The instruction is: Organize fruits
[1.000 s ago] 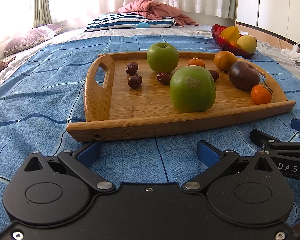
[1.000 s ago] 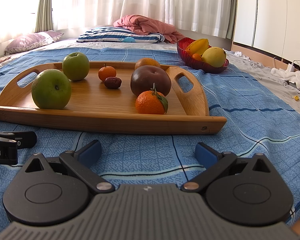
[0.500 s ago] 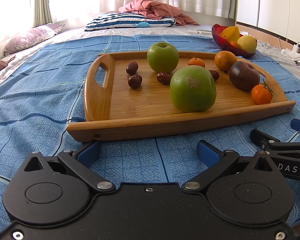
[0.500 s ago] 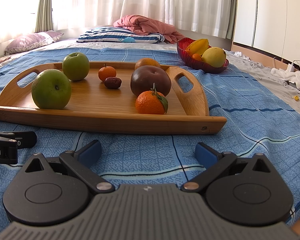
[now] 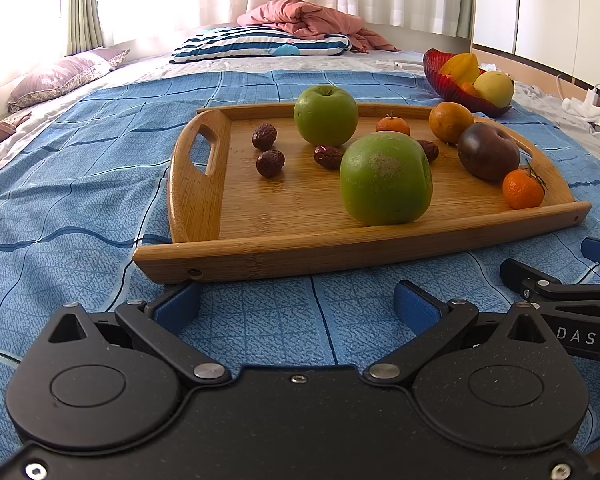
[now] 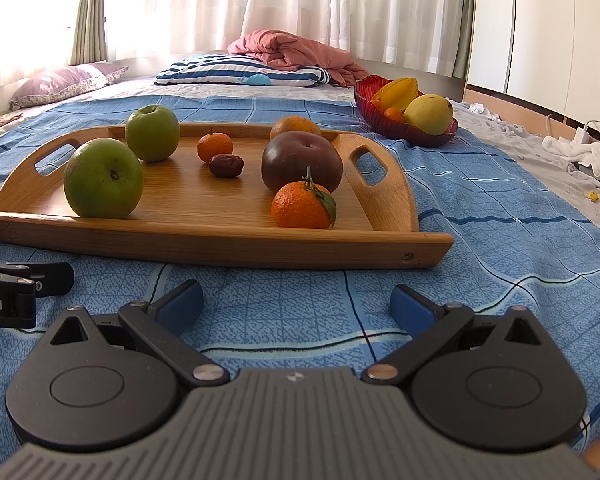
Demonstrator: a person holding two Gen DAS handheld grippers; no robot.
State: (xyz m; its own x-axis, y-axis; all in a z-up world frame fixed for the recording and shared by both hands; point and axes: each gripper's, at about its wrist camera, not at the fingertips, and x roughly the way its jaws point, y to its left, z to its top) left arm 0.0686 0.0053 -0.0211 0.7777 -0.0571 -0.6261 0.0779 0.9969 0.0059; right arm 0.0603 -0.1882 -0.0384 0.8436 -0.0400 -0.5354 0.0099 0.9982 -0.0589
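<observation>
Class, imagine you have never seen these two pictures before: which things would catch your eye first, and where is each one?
First, the big green apple near the front edge of the bamboo serving tray on the blue checked bedspread. Next, the dark purple-brown round fruit by the tray's right handle, a leafy orange mandarin just before it. Beyond the tray's far right corner, a red glass bowl holds yellow fruit.

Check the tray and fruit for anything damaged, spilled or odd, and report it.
Only one thing: the nearer green apple on the wooden tray has a rough brownish patch on its skin. Nothing is spilled or tipped.
</observation>
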